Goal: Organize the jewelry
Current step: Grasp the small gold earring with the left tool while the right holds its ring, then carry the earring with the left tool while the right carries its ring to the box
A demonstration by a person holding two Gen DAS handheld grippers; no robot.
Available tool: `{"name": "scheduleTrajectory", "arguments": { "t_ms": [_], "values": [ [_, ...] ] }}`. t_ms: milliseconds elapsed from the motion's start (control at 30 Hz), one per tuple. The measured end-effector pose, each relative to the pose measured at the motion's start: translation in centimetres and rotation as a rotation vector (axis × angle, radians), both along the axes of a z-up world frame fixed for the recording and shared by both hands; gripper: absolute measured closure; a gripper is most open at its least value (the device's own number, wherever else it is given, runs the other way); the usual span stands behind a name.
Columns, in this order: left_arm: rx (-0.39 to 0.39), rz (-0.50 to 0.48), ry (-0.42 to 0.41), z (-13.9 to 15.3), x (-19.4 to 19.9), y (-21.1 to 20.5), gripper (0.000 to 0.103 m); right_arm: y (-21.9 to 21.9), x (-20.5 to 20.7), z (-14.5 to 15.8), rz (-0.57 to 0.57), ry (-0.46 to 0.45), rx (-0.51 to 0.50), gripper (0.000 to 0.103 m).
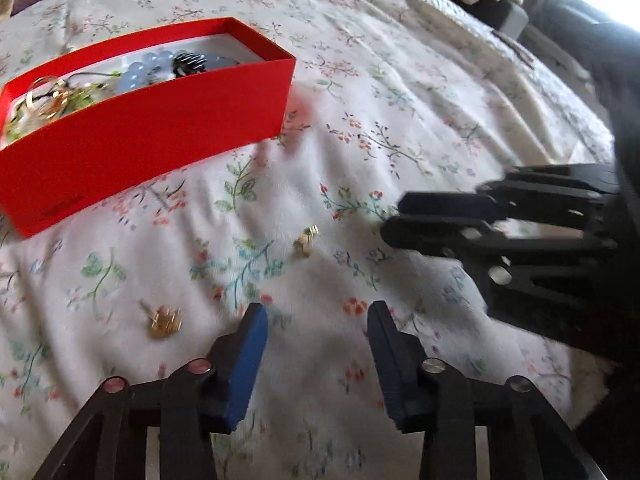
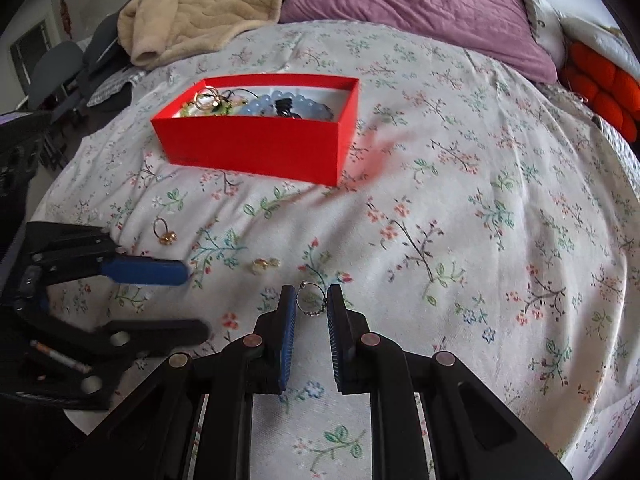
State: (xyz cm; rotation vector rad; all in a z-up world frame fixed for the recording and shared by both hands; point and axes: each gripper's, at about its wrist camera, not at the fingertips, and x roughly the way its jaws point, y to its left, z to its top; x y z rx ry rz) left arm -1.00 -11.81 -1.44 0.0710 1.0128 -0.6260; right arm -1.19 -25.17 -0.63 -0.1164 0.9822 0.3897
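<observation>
A red box (image 1: 144,136) (image 2: 256,148) sits on the floral bedsheet and holds blue beads (image 2: 266,104), gold rings and other jewelry. My right gripper (image 2: 312,300) is shut on a thin silver ring (image 2: 310,300), held between its fingertips just above the sheet. My left gripper (image 1: 318,320) is open and empty, low over the sheet. A gold ring (image 1: 162,320) (image 2: 164,232) lies to the left of the left gripper. A small gold earring (image 1: 306,236) (image 2: 264,264) lies ahead of it. The right gripper also shows in the left wrist view (image 1: 394,220).
A beige blanket (image 2: 208,4) and a purple pillow (image 2: 420,8) lie at the far end of the bed. An orange knitted item (image 2: 600,84) is at the right edge. Chairs (image 2: 52,68) stand off the bed's left side.
</observation>
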Motion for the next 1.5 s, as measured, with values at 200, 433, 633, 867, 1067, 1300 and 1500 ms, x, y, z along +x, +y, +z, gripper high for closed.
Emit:
{"name": "scheduleTrajectory", "arguments": {
  "t_ms": [200, 433, 633, 867, 1067, 1300, 1500],
  "values": [
    [0.035, 0.009, -0.019, -0.5, 1.4, -1.4, 0.066, -1.0, -0.1, -0.5, -0.009, 0.022, 0.002, 0.086],
    [0.068, 0.013, -0.043, -0.8, 2.4, -2.7, 0.078, -1.6, 0.2, -0.5, -0.025, 0.034, 0.005, 0.086],
    [0.097, -0.002, -0.059, -0.8, 2.5, -3.5, 0.091, -2.0, 0.4, -0.5, -0.045, 0.045, 0.001, 0.086],
    [0.128, -0.016, -0.079, -0.7, 2.1, -3.7, 0.101, -1.9, 0.4, -0.6, -0.047, 0.047, -0.007, 0.086],
    [0.124, -0.021, -0.069, -0.4, 1.6, -3.5, 0.102, -1.8, 0.5, -0.5, -0.049, 0.049, -0.018, 0.086],
    [0.107, -0.014, -0.062, 0.3, 1.2, -3.1, 0.102, -1.6, 0.8, -0.2, -0.058, 0.060, -0.009, 0.086],
    [0.071, 0.009, -0.052, 1.3, 1.2, -2.1, 0.102, -0.8, 1.1, 0.7, -0.054, 0.051, -0.004, 0.086]
  ]
}}
